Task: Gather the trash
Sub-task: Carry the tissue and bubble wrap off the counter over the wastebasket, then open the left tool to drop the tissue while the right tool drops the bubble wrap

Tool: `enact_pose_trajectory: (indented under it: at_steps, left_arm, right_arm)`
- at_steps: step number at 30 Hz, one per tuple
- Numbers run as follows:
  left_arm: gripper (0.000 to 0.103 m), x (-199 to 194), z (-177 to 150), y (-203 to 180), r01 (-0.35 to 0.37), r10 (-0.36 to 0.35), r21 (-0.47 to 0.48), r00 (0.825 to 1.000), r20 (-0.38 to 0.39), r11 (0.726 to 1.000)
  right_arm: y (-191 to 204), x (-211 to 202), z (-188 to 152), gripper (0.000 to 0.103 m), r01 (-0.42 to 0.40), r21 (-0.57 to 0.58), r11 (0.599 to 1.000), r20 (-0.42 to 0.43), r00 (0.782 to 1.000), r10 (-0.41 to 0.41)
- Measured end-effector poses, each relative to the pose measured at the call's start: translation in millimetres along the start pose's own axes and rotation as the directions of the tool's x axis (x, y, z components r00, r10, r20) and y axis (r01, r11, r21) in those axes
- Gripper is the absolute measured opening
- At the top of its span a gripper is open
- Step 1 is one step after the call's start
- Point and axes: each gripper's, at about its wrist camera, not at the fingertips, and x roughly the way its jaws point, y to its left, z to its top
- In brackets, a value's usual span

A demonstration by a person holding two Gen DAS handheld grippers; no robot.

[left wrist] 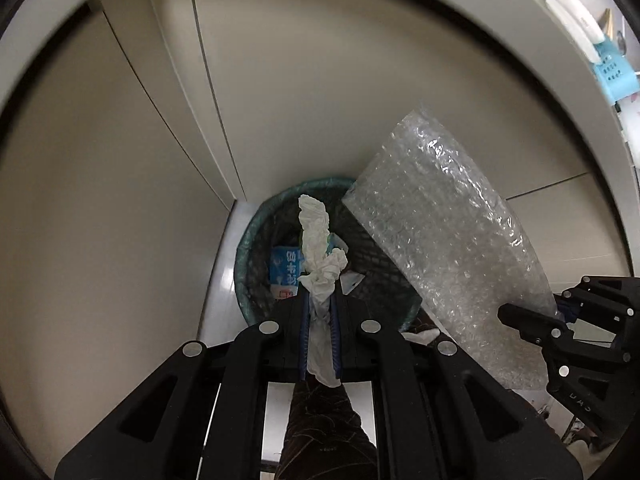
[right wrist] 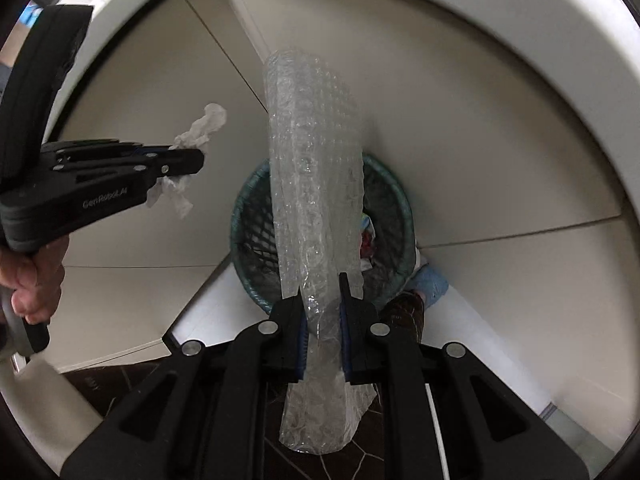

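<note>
Bubble wrap [right wrist: 316,200] clamped in right gripper [right wrist: 323,316], long axis running across the green mesh bin [right wrist: 404,200] mouth directly below, while left gripper [left wrist: 320,316], pinched on crumpled tissue [left wrist: 318,240], also hangs over the opening, so both are in line to drop.

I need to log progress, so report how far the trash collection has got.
Done: the bin already holds rubbish, including a blue and white packet. In hand: the left gripper is shut on a crumpled tissue, and the right gripper is shut on a sheet of bubble wrap, both above the bin. Left: drop both in.
</note>
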Motion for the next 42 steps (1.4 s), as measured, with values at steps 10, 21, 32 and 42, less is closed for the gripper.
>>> enact_pose_trajectory:
  at_steps: [10, 21, 32, 42]
  left_arm:
    - [0.008, 40.6, -3.1, -5.0, 0.003, -0.002, 0.015, 0.998, -0.069, 1.0]
    - [0.041, 78.2, 4.4, -6.9, -0.002, 0.007, 0.049, 0.994, -0.108, 0.999]
    - [0.093, 66.5, 8.7, 0.9, -0.045, 0.048, 0.035, 0.996, -0.069, 0.998]
    - [0.097, 43.2, 3.9, 25.9, -0.092, 0.091, -0.017, 0.994, -0.059, 0.996]
  right_arm:
    - [-11.8, 17.8, 5.4, 0.012, 0.058, 0.027, 0.998, -0.077, 0.995, -0.056]
    - [-10.4, 16.3, 1.1, 0.012, 0.084, 0.03, 0.996, -0.107, 0.991, -0.08]
    - [-12.6, 37.5, 16.3, 0.012, 0.063, 0.021, 0.998, -0.146, 0.987, -0.059]
    - [-6.5, 78.7, 34.1, 0.012, 0.055, -0.001, 0.999, -0.262, 0.964, -0.053]
